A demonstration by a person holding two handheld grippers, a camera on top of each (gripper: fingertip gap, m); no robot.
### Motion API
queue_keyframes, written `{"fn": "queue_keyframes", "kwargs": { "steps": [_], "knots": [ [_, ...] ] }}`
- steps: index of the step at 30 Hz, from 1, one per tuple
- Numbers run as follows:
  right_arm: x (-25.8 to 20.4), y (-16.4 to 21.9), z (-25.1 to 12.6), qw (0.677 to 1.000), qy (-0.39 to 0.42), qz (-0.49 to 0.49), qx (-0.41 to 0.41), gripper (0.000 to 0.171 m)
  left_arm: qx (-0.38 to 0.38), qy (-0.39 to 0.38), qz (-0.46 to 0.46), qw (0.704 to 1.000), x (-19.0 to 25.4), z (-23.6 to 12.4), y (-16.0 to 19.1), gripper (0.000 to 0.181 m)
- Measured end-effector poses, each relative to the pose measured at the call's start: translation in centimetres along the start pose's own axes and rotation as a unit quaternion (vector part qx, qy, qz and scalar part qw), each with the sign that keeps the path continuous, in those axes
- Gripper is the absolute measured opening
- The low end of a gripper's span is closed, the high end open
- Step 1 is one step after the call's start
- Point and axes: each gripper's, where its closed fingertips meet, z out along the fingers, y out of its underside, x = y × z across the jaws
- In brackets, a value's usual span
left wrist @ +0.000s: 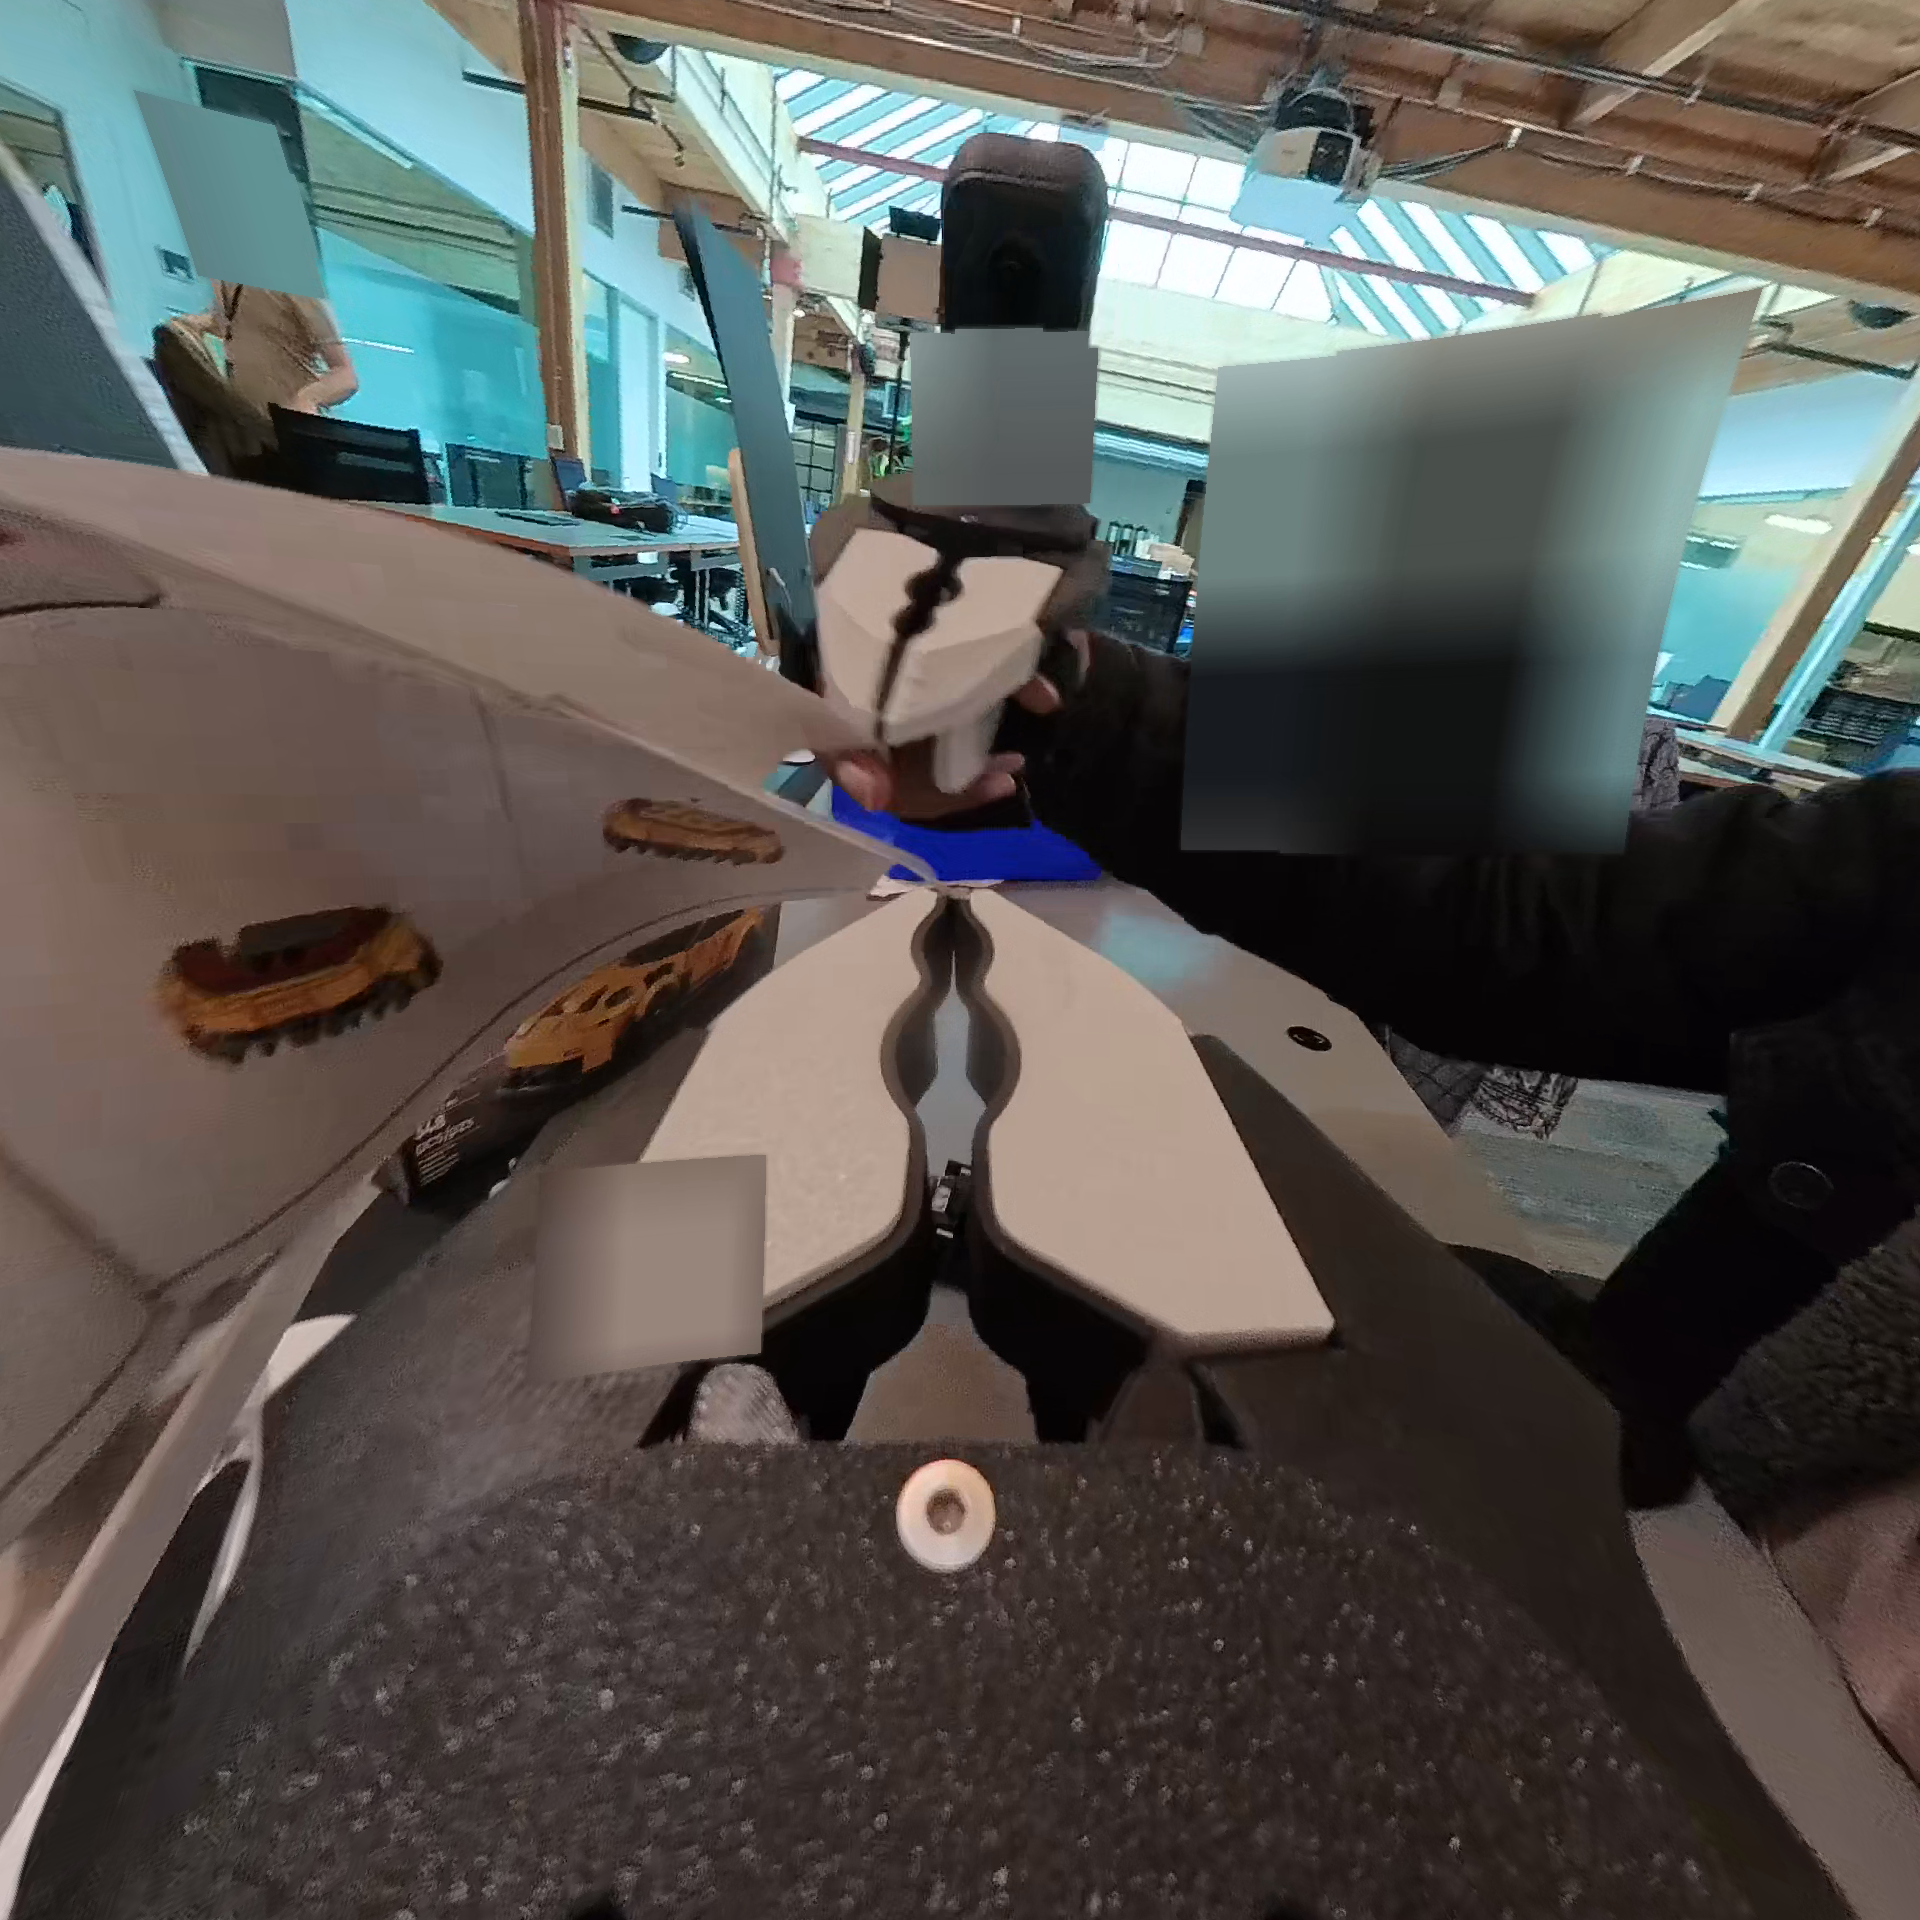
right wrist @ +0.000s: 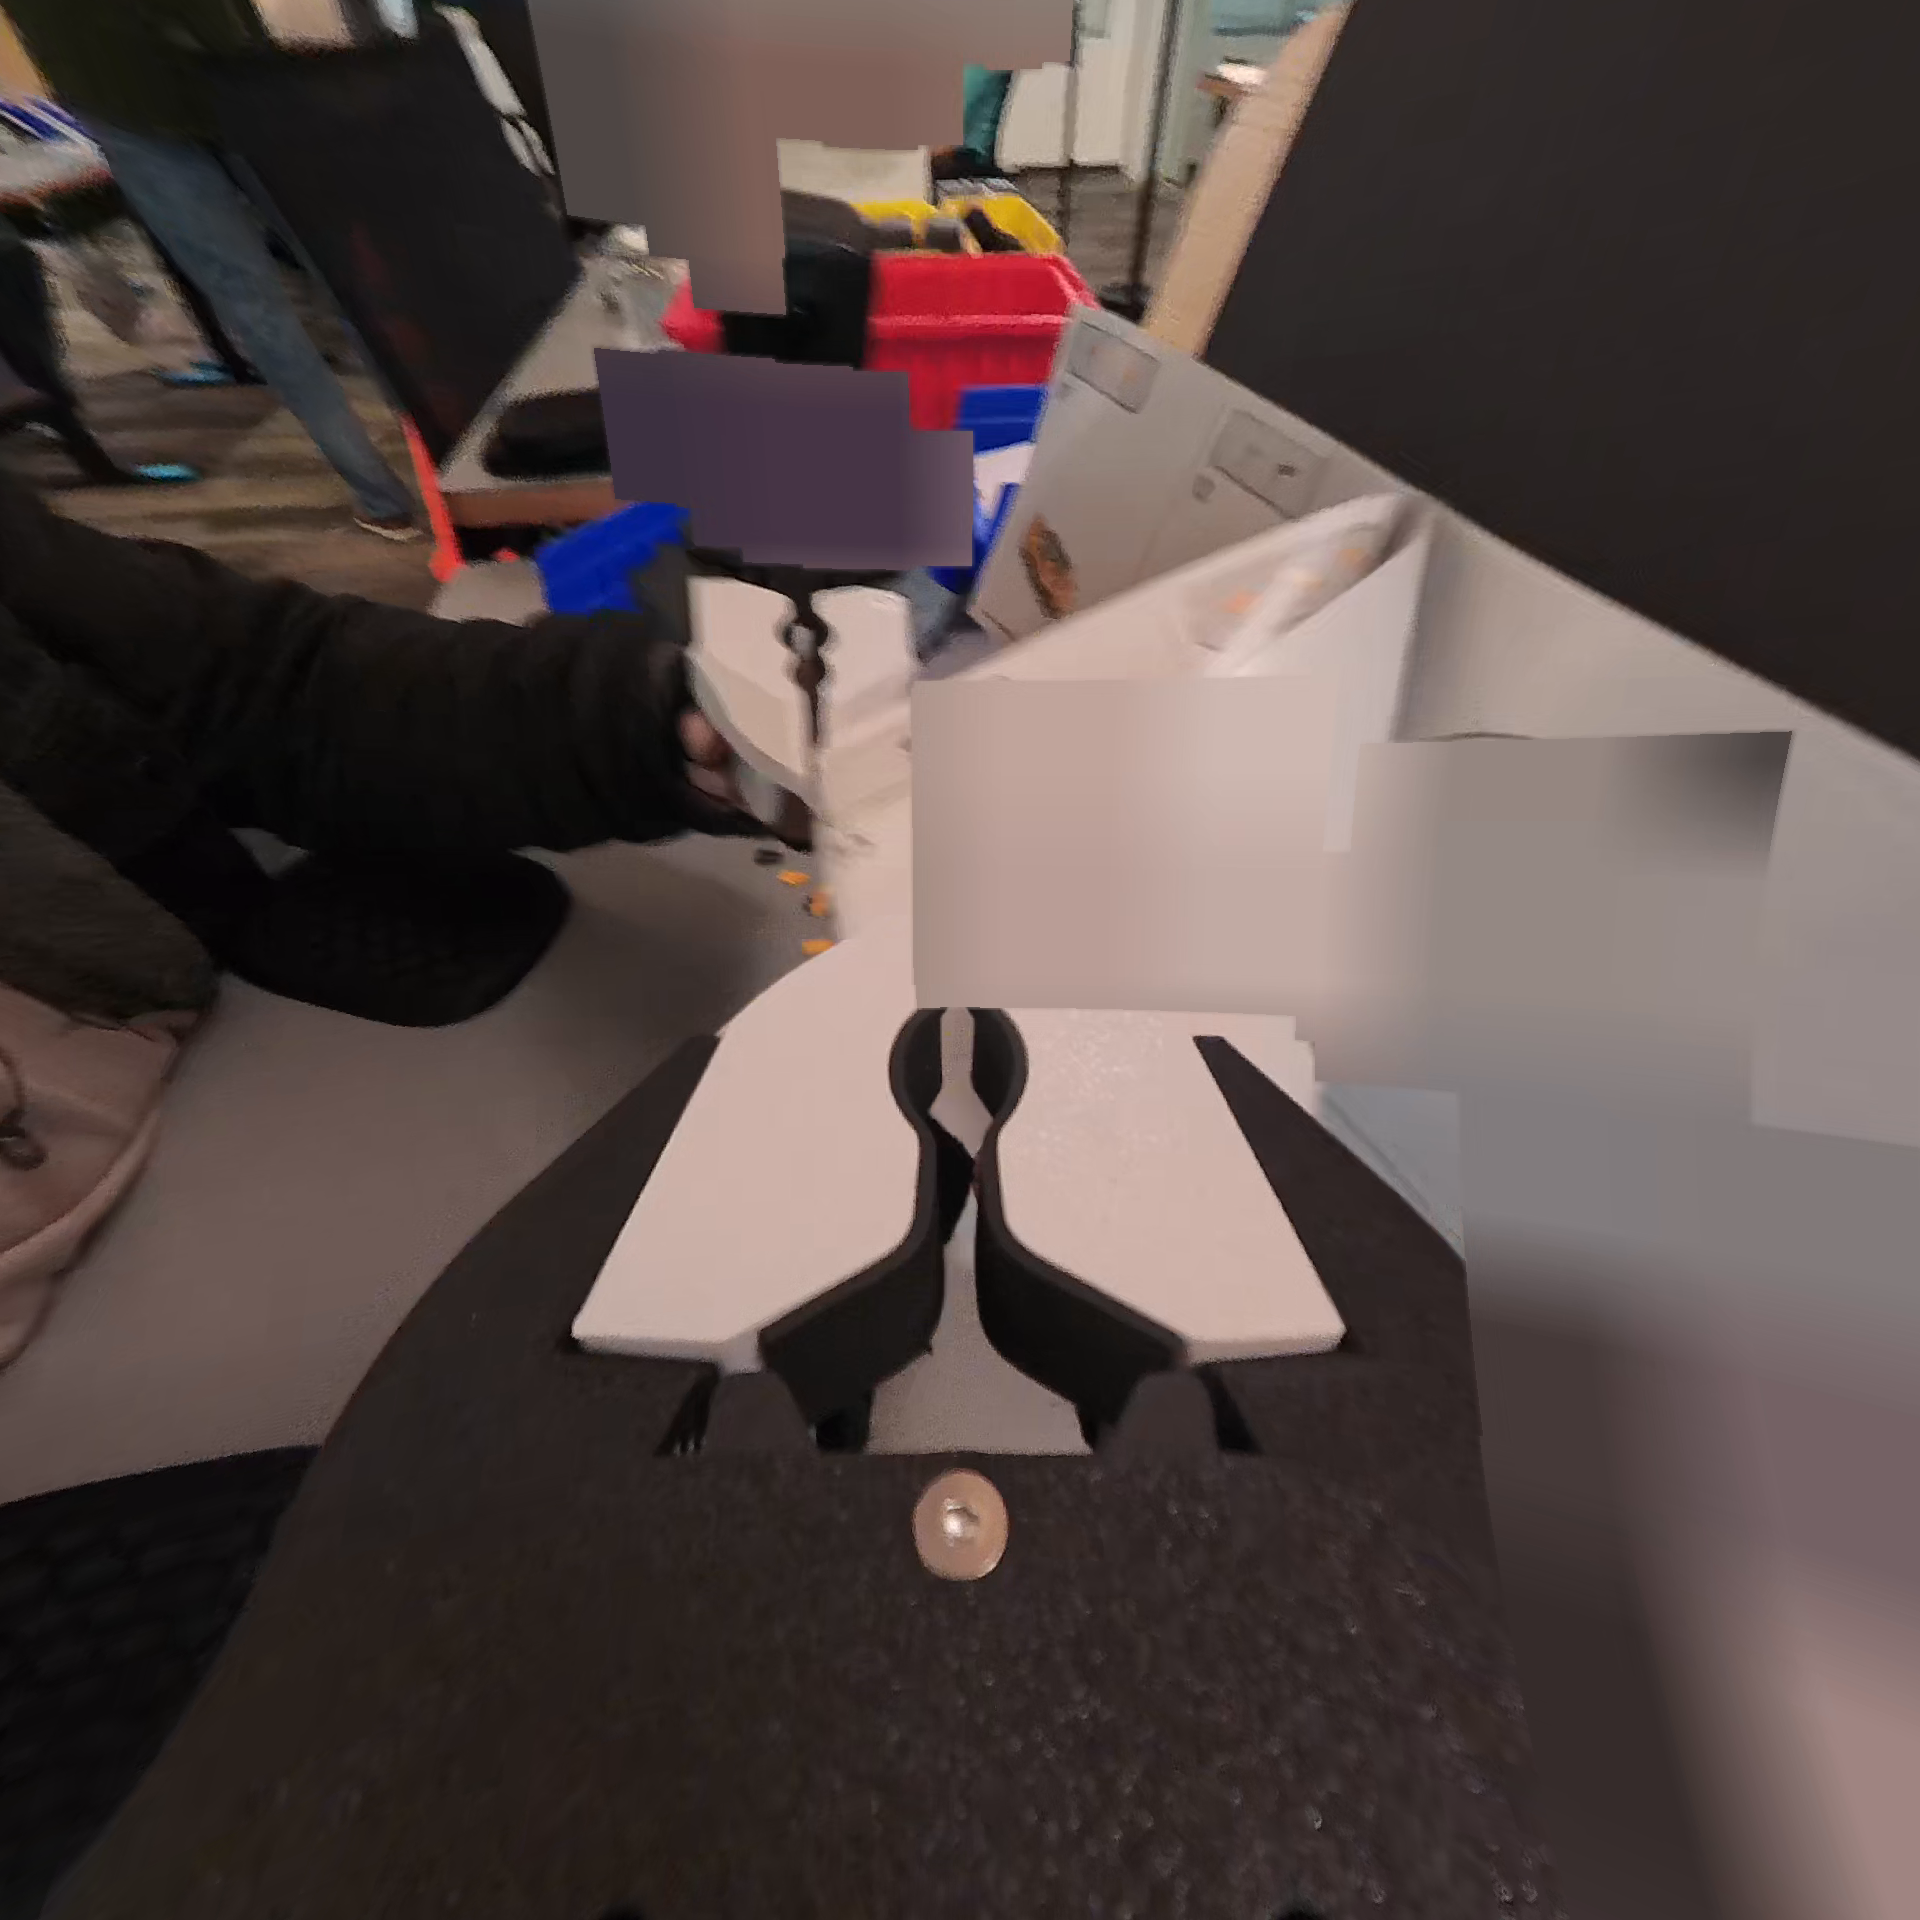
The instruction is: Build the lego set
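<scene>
The instruction booklet (left wrist: 364, 779) is lifted off the grey table (left wrist: 1174, 966), and one page curves up to the left with yellow car pictures on it. My left gripper (left wrist: 951, 899) is shut on the page's near corner. My right gripper (left wrist: 883, 727) faces it from farther off, shut on the same page's edge. In the right wrist view the right gripper (right wrist: 957, 1023) is shut with white paper between its jaws, and its tips are hidden by a blurred patch. The booklet's open pages (right wrist: 1174, 499) stand up to the right. Several small orange Lego pieces (right wrist: 816, 920) lie on the table.
The Lego box (left wrist: 582, 1029) with a yellow car lies under the lifted page. A blue bin (left wrist: 966, 842) stands behind the grippers. Red (right wrist: 966, 312), blue (right wrist: 613, 551) and yellow bins stand at the back. A person's dark sleeve (right wrist: 364, 717) lies at the left. A black board (right wrist: 1610, 312) rises at the right. The tips of one gripper are about 7 cm away from the tips of the other.
</scene>
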Motion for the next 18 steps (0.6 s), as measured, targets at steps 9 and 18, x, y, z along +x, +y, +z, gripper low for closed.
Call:
{"fn": "queue_keyframes", "kwargs": {
  "steps": [9,18],
  "knots": [
    [17.1,1.2,-5.1,0.935,0.331,-0.043,-0.122,0.0,-0.004,-0.034,0.007,0.999,0.3,-4.2,-2.2,0.0],
    [12.2,-1.3,-5.3,0.874,0.46,-0.156,0.012,0.013,0.012,-0.045,-0.016,0.999,-0.9,-5.3,-2.4,0.0]
  ]
}}
